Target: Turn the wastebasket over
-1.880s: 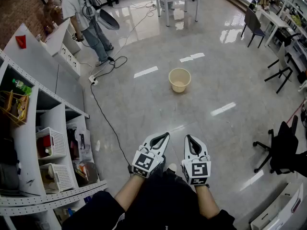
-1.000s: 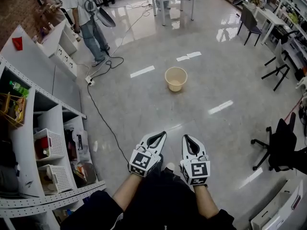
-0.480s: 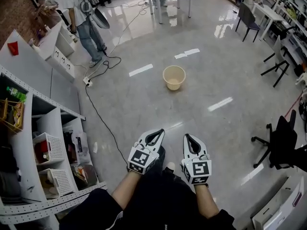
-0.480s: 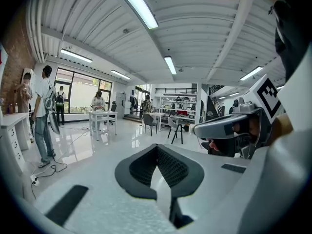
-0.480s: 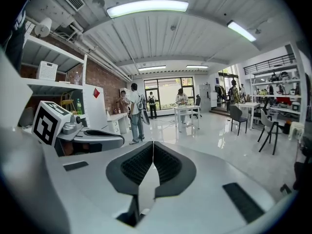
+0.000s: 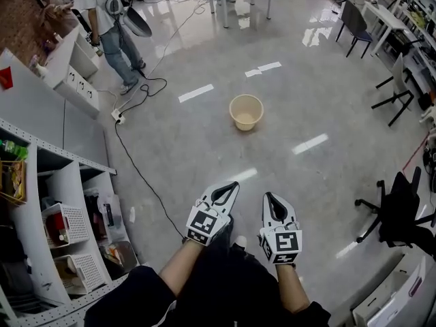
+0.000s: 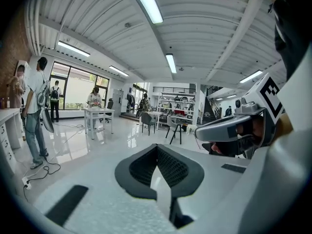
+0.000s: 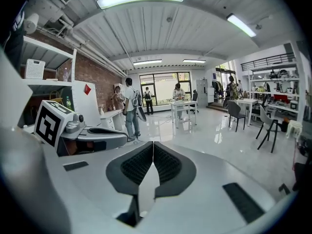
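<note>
We hold the left gripper [image 6: 233, 187] and the right gripper [image 6: 268, 197] side by side low in front of us, each with its jaws pressed together and nothing between them. The wastebasket [image 6: 246, 112] stands upright on the glossy floor [image 6: 204, 142] well ahead of both grippers, its open mouth facing up, touched by neither. A shelf unit [image 6: 61, 182] runs along our left, and a black cable [image 6: 141, 176] trails over the floor between it and the wastebasket.

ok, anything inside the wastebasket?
The wastebasket stands upright, mouth up. Its far inner wall and most of the bottom show bare; the near inner wall is hidden behind its own rim.
</note>
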Motion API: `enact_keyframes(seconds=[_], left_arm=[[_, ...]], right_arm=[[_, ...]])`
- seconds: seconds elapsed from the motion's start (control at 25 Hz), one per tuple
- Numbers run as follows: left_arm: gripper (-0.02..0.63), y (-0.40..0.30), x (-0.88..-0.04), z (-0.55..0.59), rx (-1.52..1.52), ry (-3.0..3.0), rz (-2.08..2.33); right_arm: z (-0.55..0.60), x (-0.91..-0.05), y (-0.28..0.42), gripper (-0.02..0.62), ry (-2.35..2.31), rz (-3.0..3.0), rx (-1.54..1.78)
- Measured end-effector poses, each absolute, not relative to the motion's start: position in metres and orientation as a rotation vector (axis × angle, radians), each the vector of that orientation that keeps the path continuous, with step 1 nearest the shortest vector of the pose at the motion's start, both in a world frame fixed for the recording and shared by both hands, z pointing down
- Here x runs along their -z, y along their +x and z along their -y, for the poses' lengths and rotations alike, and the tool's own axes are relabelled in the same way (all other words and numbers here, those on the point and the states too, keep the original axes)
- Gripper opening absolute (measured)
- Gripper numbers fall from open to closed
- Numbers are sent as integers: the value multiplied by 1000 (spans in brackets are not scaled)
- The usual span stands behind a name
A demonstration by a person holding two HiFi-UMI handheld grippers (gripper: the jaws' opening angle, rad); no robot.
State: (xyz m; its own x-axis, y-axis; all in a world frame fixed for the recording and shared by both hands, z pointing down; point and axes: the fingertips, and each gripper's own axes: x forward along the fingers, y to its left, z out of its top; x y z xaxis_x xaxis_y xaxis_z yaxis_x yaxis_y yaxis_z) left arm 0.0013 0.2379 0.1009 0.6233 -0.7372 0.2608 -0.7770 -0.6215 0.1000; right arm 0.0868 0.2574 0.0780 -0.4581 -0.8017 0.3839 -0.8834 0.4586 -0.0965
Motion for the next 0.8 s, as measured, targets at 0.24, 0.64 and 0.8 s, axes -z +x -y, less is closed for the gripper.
enact_keyframes(seconds=[0.24,0.64,0.8], left_arm=[[6,-13,-99,-169,-303,2676,1209],[6,-44,-98,-76,-317,2729,1149],[6,-53,-103,-45,-333,2753,1118]], right_arm=[[-185,-75,64,12,1451,2416,-407],[-92,-75,38,12,1518,2371,-392],[-60,-73,35,12,1551,2353,-370]])
